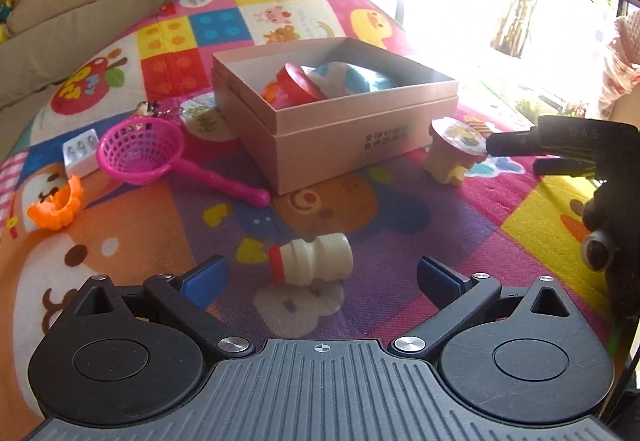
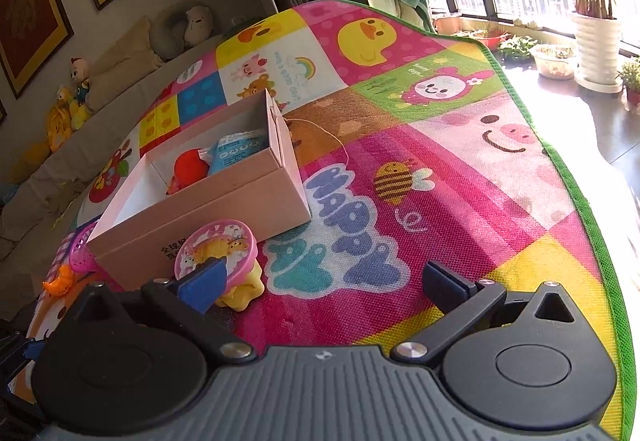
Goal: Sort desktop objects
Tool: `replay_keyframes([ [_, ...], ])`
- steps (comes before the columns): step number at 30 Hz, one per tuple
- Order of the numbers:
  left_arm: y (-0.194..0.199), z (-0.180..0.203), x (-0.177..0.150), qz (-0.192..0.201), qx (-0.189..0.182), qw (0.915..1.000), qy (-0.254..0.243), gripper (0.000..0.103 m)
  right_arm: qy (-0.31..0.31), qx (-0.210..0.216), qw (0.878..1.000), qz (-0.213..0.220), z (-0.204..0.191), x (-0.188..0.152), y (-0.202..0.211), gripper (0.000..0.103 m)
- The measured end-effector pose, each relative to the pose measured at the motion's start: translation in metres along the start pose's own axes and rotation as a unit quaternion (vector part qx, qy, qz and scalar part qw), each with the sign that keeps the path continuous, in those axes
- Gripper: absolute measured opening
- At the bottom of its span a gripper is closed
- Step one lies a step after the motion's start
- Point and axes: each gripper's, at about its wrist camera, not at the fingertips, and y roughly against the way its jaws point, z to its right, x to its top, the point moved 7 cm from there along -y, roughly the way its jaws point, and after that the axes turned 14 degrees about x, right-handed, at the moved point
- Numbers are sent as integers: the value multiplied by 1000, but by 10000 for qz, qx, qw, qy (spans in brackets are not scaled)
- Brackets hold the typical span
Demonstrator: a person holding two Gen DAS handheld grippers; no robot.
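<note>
A small cream toy bottle [image 1: 311,259] with a red cap lies on its side on the colourful cartoon play mat [image 1: 400,225], just ahead of the left gripper [image 1: 320,283], whose blue-padded fingers [image 1: 206,283] stand wide apart and hold nothing. Behind the bottle sits an open pink cardboard box [image 1: 344,137], already holding a red toy [image 1: 298,87] and a blue-and-white packet [image 1: 352,79]. To the right of the box stands a yellow toy cup [image 1: 454,153] with a pink-rimmed picture lid, tilted on the mat; the right gripper [image 1: 516,155] reaches in beside it from the right edge of the left wrist view. In the right wrist view that gripper [image 2: 324,287] is likewise spread wide and empty, its left finger [image 2: 204,283] overlapping the cup [image 2: 224,261] in view, though contact cannot be judged. Left of the box lie a pink toy strainer [image 1: 140,153] with its handle pointing toward the box, a white block [image 1: 80,151] just beside it, an orange ring-shaped toy [image 1: 56,209] nearer the camera, and a small keychain figure [image 1: 146,108] farther back. A beige sofa [image 2: 48,169] with plush toys lines the wall, and potted plants [image 2: 594,21] stand by the bright window.
</note>
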Motion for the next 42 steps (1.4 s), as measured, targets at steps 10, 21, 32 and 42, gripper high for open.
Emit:
replay_keyframes([
  [10, -6, -3, 4, 9, 478, 9988, -60, 74, 545, 398, 9977, -46, -20, -4, 5, 103],
  [21, -9, -18, 2, 26, 863, 9963, -35, 72, 1965, 381, 9727, -1178, -69, -36, -15, 103],
  [32, -12, -8, 2, 51, 494, 9988, -34, 72, 2256, 312, 9620, -1507, -75, -52, -17, 103],
  [42, -13, -9, 3, 46, 491, 9988, 3, 71, 2280, 141, 9703, -797, -82, -6, -19, 103],
])
